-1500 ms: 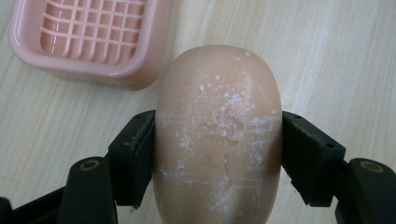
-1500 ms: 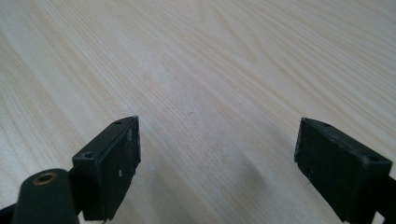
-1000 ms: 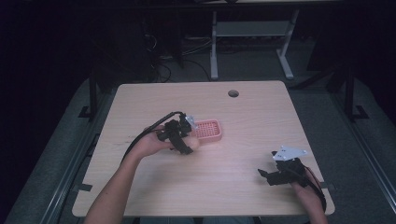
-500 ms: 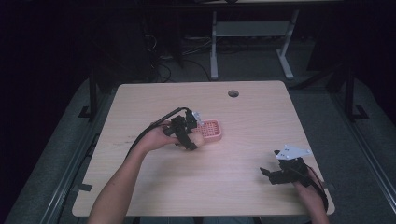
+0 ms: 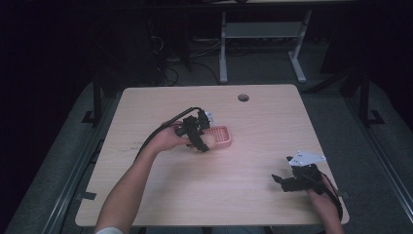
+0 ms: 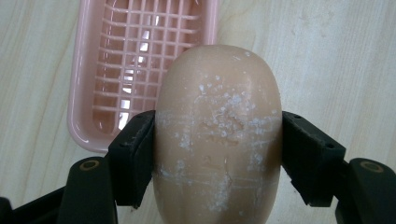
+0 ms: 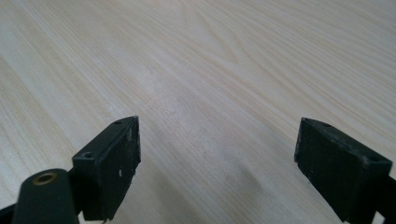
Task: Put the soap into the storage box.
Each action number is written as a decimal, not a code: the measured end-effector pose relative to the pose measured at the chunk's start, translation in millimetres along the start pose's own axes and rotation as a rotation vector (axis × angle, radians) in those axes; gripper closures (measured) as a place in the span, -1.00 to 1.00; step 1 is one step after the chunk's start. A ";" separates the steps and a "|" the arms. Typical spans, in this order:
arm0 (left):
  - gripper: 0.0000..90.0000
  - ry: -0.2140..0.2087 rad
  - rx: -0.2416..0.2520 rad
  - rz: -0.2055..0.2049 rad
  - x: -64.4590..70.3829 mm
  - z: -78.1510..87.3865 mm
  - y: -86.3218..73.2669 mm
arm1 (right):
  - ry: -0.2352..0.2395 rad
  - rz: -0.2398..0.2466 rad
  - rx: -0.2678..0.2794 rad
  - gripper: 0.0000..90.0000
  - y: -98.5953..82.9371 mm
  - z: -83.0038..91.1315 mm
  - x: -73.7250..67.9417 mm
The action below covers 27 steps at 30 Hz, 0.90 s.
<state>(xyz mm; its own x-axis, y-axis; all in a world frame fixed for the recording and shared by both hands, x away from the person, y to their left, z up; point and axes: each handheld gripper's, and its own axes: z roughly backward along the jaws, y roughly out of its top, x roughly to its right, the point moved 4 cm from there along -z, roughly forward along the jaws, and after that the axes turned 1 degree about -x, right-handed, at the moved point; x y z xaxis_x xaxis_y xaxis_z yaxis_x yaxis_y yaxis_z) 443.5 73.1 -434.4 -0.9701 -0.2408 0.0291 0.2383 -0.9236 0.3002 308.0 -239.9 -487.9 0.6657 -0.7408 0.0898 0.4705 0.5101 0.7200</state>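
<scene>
Our left gripper (image 6: 217,154) has its jaws clamped on the two long sides of a tan soap bar (image 6: 218,135), held above the worktop (image 5: 253,122) near its middle, just beside the pink slotted soap dish (image 6: 140,70). Our right gripper (image 7: 229,163) rests near the worktop's right front corner, jaws spread wide on nothing. We judge the risk to be the bar itself: smooth, rounded and flaky, it could squirt out of the pads, or catch the dish's rim and tip the light tray.
</scene>
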 end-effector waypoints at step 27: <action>-0.29 0.026 0.002 -0.015 -18.8 8.4 23.0 | -0.004 -0.007 0.007 -0.69 -1.1 1.3 2.1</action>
<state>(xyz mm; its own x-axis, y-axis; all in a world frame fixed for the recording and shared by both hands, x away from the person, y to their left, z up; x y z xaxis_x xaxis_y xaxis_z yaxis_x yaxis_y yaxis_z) 466.8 58.9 -420.0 -0.9720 -0.2351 -0.0002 0.2240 -0.9266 0.3021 308.1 -242.5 -487.6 0.6605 -0.7457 0.0873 0.4707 0.5019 0.7256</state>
